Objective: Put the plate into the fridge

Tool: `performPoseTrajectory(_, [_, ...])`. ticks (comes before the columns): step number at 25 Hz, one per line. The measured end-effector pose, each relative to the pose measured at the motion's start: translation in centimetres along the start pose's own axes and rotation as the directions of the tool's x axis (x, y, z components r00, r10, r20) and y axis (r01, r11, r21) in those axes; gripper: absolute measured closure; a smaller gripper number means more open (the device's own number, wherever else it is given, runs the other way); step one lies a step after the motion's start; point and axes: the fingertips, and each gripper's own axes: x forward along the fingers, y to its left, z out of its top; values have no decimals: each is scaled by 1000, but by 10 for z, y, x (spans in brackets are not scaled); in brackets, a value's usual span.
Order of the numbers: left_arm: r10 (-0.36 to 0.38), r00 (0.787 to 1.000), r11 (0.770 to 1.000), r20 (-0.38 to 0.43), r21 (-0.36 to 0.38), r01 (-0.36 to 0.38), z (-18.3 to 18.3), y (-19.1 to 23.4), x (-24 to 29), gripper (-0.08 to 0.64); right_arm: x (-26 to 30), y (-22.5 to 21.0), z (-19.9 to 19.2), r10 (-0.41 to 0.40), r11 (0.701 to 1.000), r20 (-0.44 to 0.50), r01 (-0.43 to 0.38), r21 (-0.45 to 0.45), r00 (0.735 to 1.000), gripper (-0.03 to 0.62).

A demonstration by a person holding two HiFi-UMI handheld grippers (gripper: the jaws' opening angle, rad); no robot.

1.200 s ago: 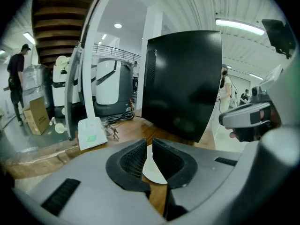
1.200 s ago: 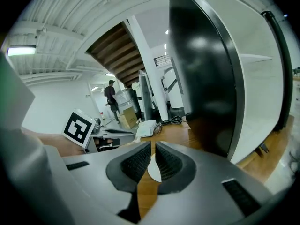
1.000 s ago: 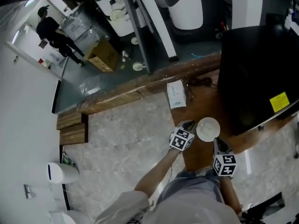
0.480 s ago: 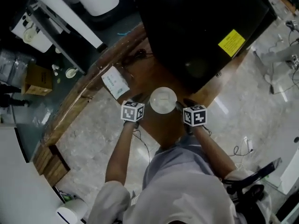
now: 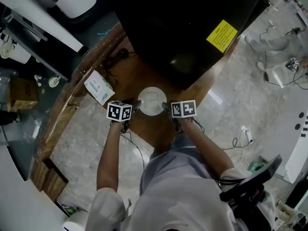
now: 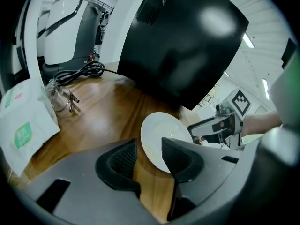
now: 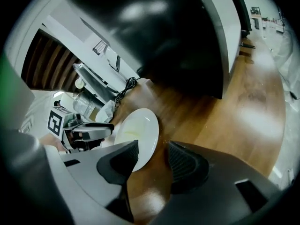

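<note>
Left gripper [image 5: 134, 107] and right gripper [image 5: 168, 109] have drawn level either side of the plate [image 5: 152, 100] on the counter [image 5: 139, 73], both jaws apart at its rim, fridge [image 5: 183, 28] just behind

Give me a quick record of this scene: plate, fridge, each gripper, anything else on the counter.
plate: white, on wooden counter, between the grippers
left gripper: jaws apart at plate's rim
right gripper: jaws apart at opposite rim
fridge: black, behind plate
also: white packet, black cable
</note>
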Motion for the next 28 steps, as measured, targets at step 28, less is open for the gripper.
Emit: performPoseTrajectory(28, [-29, 997, 992, 78, -121, 39, -17, 15, 23, 406, 23, 21, -16, 422, 833, 38, -404, 379, 906, 560])
